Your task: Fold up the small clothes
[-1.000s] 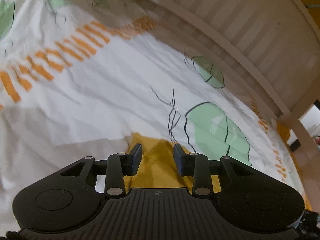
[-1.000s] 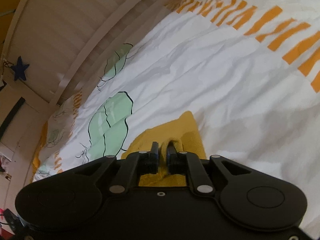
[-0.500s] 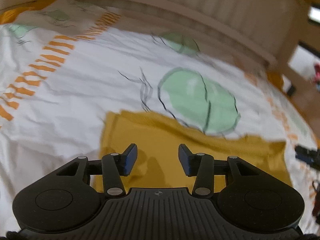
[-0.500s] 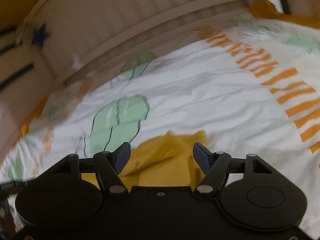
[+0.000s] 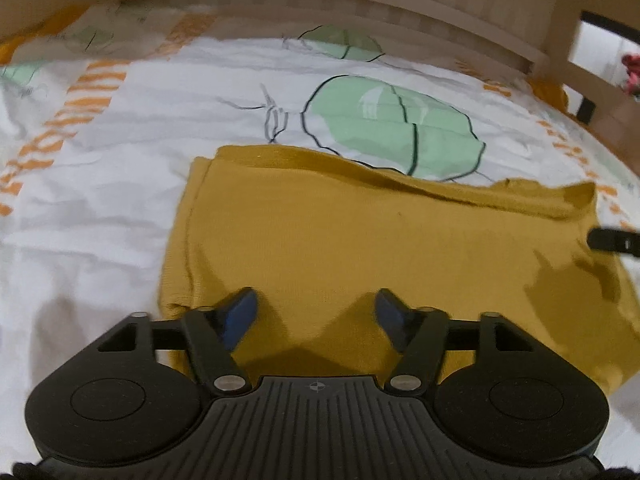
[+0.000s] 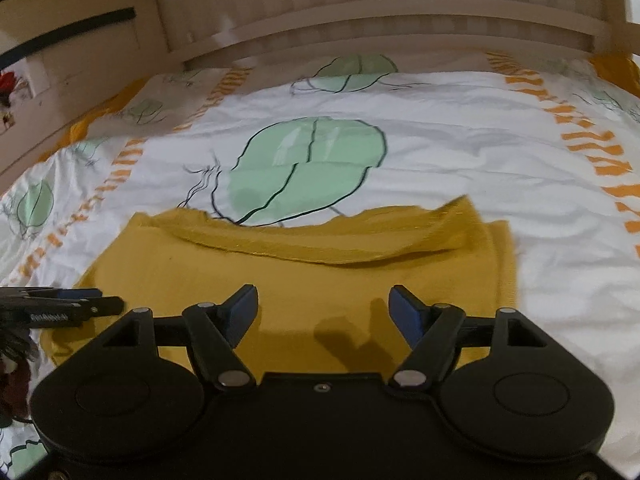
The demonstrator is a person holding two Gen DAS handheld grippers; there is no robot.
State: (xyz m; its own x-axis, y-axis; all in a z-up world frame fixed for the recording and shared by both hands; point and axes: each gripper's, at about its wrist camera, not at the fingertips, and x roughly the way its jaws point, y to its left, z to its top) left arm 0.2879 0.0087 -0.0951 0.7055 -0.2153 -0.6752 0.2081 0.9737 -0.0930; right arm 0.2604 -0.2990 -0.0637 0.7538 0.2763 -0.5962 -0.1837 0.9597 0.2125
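Note:
A mustard-yellow garment [image 5: 360,248] lies folded flat on the bed, its far edge doubled over in a loose fold; it also shows in the right wrist view [image 6: 304,276]. My left gripper [image 5: 314,312] is open and empty above the garment's near left part. My right gripper [image 6: 324,310] is open and empty above its near right part. The right gripper's tip shows at the right edge of the left wrist view [image 5: 612,240], and the left gripper's tip shows at the left edge of the right wrist view [image 6: 60,308].
The garment lies on a white bedsheet [image 6: 440,152] printed with green leaves and orange stripes. A slatted wooden bed rail [image 5: 360,4] runs along the far side, also in the right wrist view [image 6: 400,12].
My right gripper was shut on the yellow garment and has let go and opened. Both grippers have pulled back and risen, so the whole folded garment now shows.

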